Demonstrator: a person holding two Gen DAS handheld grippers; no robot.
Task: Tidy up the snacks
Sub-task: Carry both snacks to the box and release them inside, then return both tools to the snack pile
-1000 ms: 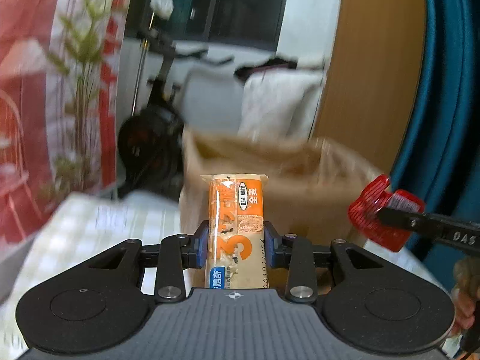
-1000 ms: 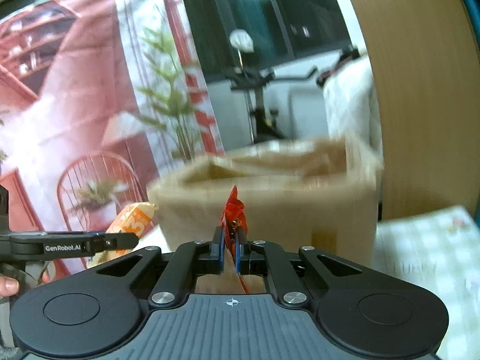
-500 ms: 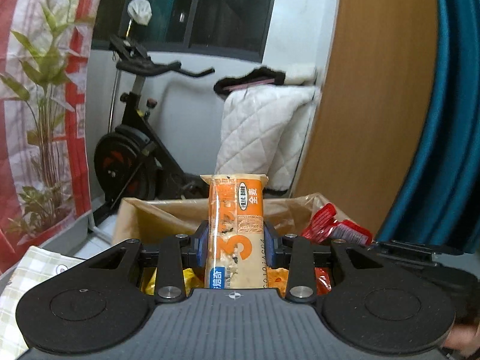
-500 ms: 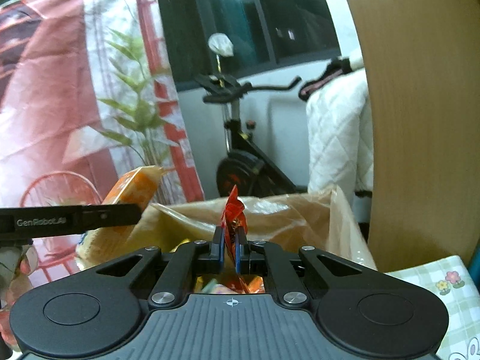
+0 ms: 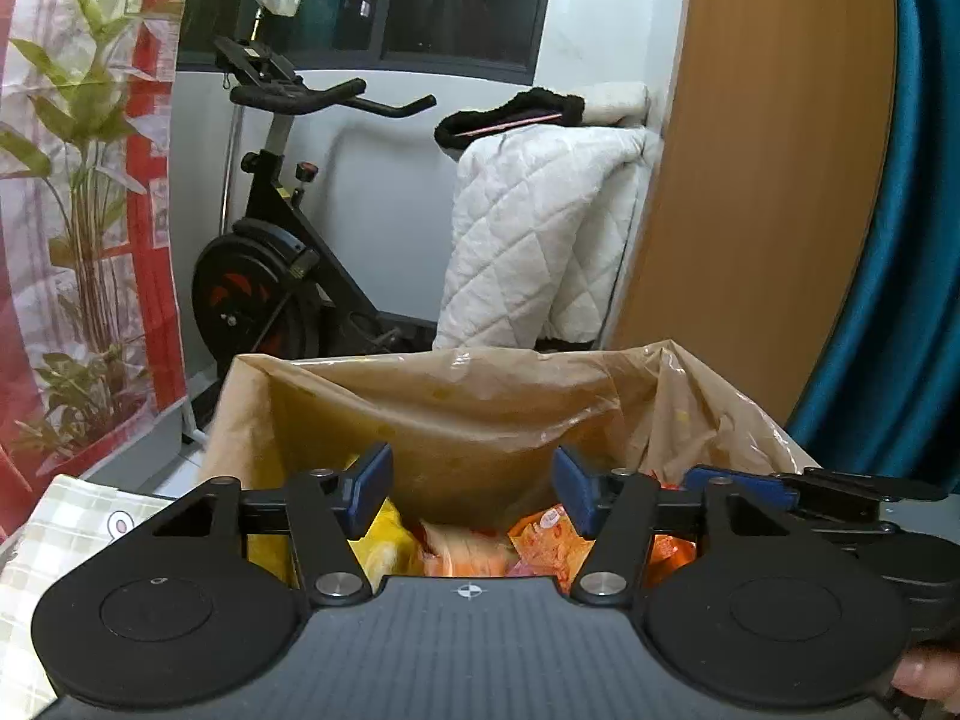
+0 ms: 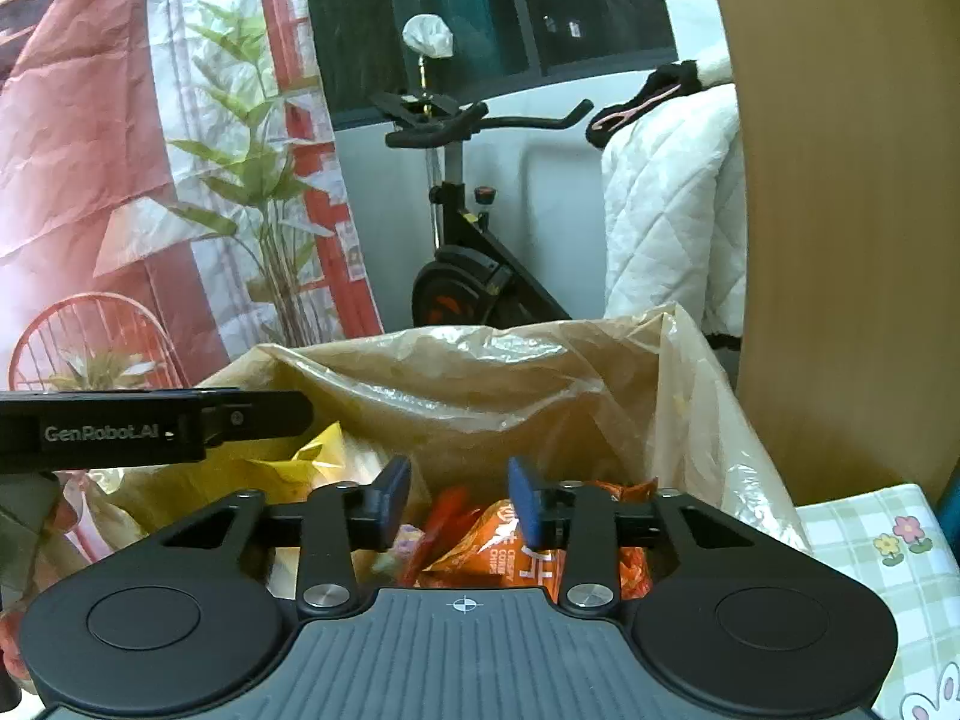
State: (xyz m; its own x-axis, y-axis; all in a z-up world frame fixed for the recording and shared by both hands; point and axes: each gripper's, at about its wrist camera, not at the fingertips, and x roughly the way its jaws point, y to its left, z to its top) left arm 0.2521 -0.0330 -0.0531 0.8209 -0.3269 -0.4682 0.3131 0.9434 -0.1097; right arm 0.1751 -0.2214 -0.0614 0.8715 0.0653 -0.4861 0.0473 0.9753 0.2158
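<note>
Both tongs releasing over the lined snack box; nothing held.

Left wrist view: left tongs (image 5: pixel 471 483), jaws opening, nothing between the blue pads; directly beyond and below them the lined box (image 5: pixel 480 396), brown plastic liner draped over its rim. Snack packets (image 5: pixel 462 546), yellow and orange, lie inside on the bottom. Right tongs (image 5: pixel 744 489) at the box's right edge. A patch of checked cloth (image 5: pixel 54 516) marks the worktop's left edge. Right wrist view: right tongs (image 6: pixel 459 501), jaws opening, empty, above an orange chips bag (image 6: pixel 498 552) in the same box. Left tongs (image 6: pixel 264 417) reach in from the left over a yellow packet (image 6: pixel 300 456). Risk, judged: the loose liner stands close to both sets of tongs; a withdrawing pad could snag it and drag the liner or tip packets out.
</note>
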